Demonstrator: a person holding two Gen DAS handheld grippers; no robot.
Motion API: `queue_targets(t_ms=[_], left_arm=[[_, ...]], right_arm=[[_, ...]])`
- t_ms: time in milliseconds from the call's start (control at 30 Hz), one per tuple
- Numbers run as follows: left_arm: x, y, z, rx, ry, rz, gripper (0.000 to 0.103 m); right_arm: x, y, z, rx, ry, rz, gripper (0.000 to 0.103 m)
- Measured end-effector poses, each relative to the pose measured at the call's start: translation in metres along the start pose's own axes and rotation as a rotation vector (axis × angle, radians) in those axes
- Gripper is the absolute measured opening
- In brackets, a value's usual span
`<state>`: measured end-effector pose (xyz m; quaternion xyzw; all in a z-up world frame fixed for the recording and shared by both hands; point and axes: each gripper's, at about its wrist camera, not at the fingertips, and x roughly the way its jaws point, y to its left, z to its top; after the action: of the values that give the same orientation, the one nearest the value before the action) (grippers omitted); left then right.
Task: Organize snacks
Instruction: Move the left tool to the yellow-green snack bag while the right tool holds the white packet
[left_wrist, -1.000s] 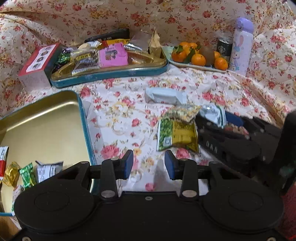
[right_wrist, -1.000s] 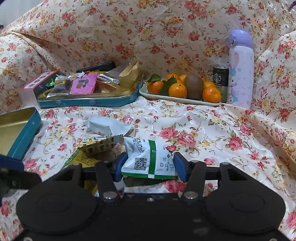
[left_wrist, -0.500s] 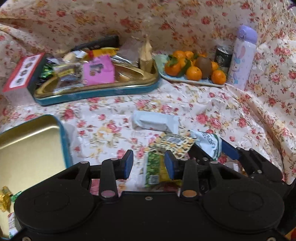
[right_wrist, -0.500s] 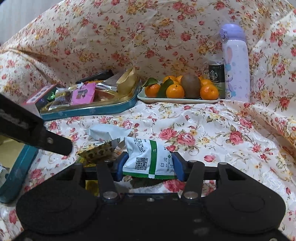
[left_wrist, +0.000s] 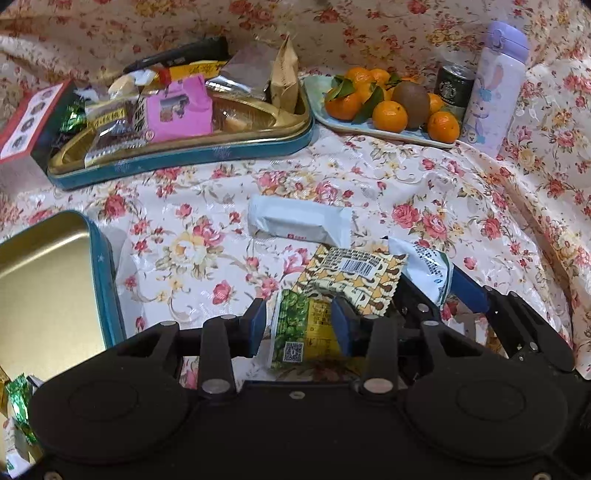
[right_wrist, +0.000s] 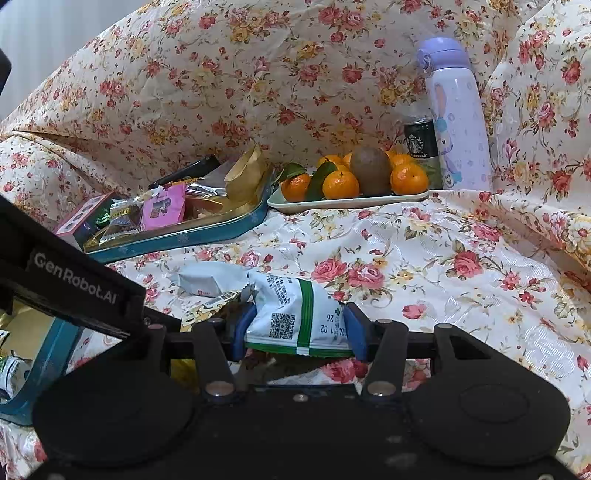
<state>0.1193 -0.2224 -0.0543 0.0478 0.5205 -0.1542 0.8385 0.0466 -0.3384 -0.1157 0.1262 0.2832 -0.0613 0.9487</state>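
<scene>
Far left, the open gold tin (left_wrist: 55, 280) sits with a few wrapped sweets at its near edge, and just beside it the left gripper (left_wrist: 298, 325) straddles the green-and-yellow packet (left_wrist: 306, 328). Its jaws stand apart around the wrapper, not pinching yet. That packet is tucked under the tan patterned sachet (left_wrist: 351, 277), so a lift could drag the sachet along or let the slick foil slide out. Behind them lies the white bar (left_wrist: 299, 221) on the floral cloth (left_wrist: 461, 192). Further right, the right gripper (right_wrist: 300, 330) is clamped on the white-and-green pouch (right_wrist: 295, 314), held at its ends so it bows. The two tools sit close together; moving both at once risks a knock.
</scene>
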Motion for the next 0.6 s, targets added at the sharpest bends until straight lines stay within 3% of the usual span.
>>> queue_targets(t_ms=[267, 467, 600], left_arm=[[-0.01, 0.014, -0.013, 0.017, -0.004, 0.031, 0.047], [-0.007, 0.018, 0.003, -0.043, 0.001, 0.004, 0.046], [0.002, 0.01, 0.014, -0.027, 0.022, -0.008, 0.046]], right_arm=[[0.0, -0.001, 0.0, 0.006, 0.001, 0.001, 0.053], [0.001, 0.004, 0.0, -0.031, 0.004, -0.021, 0.053], [0.0, 0.005, 0.0, -0.039, 0.001, -0.029, 0.053]])
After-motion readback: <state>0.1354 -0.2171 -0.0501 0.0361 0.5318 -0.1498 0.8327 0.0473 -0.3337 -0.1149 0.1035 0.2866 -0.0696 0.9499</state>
